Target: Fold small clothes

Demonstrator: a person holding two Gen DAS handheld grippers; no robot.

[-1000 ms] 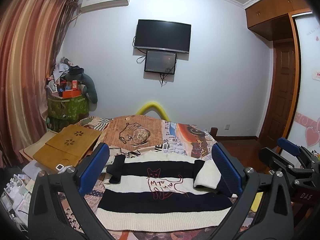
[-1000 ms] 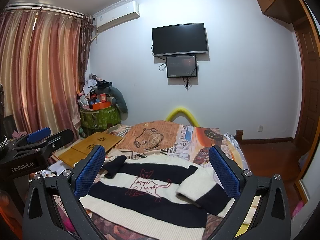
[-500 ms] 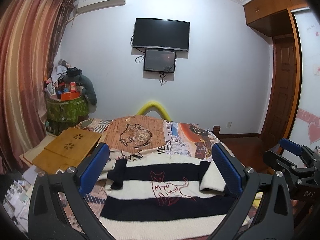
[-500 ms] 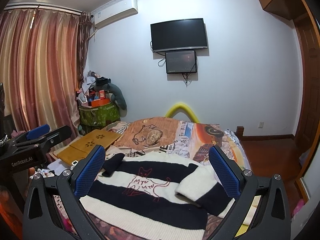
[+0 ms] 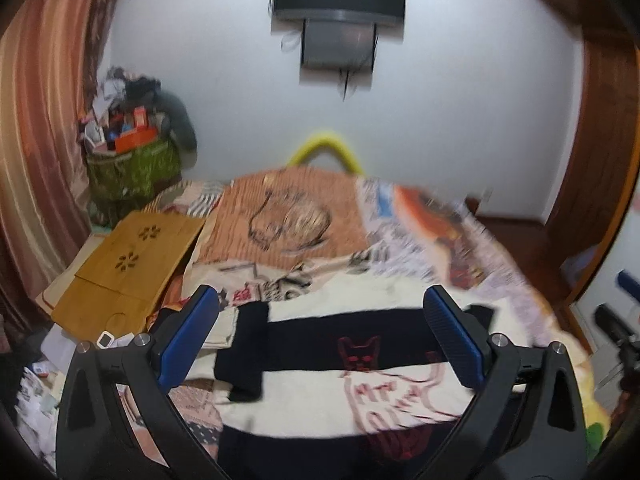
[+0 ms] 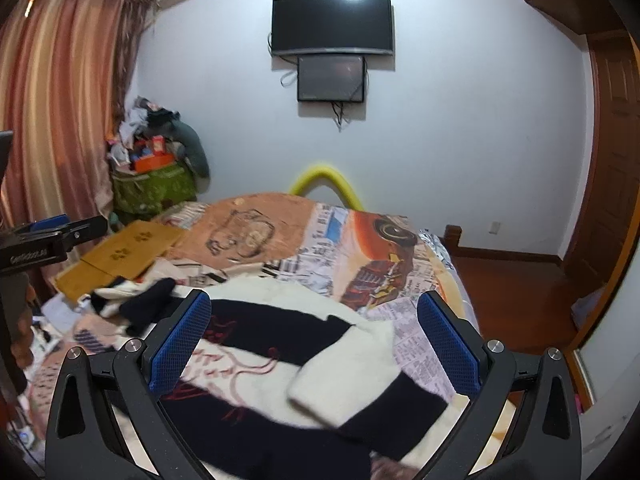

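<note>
A small black-and-white striped sweater [image 5: 320, 376] with a red cat drawing lies flat on the bed, front up. Its left sleeve [image 5: 244, 352] is folded down over the body's edge. In the right wrist view the sweater [image 6: 280, 368] shows its right sleeve [image 6: 352, 368] folded across the chest. My left gripper [image 5: 320, 336] hovers open above the sweater's upper part, holding nothing. Above the sweater's right side my right gripper [image 6: 314, 340] is open too, with nothing between its blue pads.
The bed carries a patterned quilt [image 5: 304, 216] with an orange panel. A wooden lap desk [image 5: 128, 264] lies at the bed's left edge. A cluttered green bin [image 5: 132, 164] stands in the left corner. Loose papers [image 5: 32, 392] lie at the near left. Wooden floor [image 6: 516, 288] is right of the bed.
Both grippers have moved forward and lower toward the sweater, which now fills more of each view. Both stay open. The sweater has not moved.
</note>
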